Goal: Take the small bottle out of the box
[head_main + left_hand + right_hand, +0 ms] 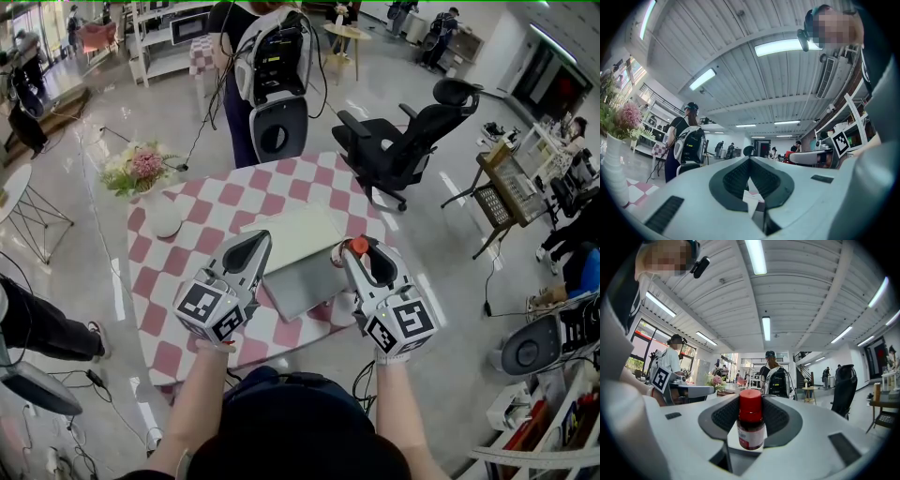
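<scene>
My right gripper (354, 249) is shut on the small bottle (751, 426), which has a red cap (359, 246), a dark body and a white label. It stands upright between the dark pads (780, 418), lifted clear of the box. The grey open box (305, 283) lies on the table between both grippers, its white lid (295, 234) folded back behind it. My left gripper (255, 244) hovers at the lid's left edge. Its jaw tips meet in the left gripper view (750, 158), and nothing shows between them.
The box rests on a pink-and-white checked table (187, 281). A white vase (165, 219) with flowers (141, 167) stands at the far left corner. Beyond the table stand a person wearing a backpack rig (274, 75) and a black office chair (403, 141).
</scene>
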{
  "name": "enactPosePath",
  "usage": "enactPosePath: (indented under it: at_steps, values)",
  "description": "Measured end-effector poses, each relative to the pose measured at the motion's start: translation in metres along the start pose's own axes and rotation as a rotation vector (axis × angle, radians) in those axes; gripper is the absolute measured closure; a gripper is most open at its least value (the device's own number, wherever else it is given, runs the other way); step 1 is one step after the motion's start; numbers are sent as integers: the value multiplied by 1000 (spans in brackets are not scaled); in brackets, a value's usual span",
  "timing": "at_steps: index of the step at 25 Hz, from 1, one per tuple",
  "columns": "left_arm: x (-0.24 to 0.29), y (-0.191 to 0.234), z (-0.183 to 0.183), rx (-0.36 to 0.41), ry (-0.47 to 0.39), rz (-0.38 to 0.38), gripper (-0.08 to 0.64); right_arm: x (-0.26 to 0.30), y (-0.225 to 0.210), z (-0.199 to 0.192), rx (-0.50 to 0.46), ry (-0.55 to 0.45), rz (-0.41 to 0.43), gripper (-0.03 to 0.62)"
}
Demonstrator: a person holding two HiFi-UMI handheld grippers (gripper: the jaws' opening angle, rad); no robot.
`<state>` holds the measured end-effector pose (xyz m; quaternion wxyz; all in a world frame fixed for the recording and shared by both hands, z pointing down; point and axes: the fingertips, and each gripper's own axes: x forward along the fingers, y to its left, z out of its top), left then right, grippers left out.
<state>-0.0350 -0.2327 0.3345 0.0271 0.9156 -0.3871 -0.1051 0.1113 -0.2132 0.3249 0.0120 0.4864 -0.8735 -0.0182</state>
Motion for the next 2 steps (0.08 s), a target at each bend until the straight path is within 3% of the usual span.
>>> enactPosePath:
  at_steps: [2]
  values:
    - [2,1,1,2,0,-2,546,1,-1,1,1,0,0,446]
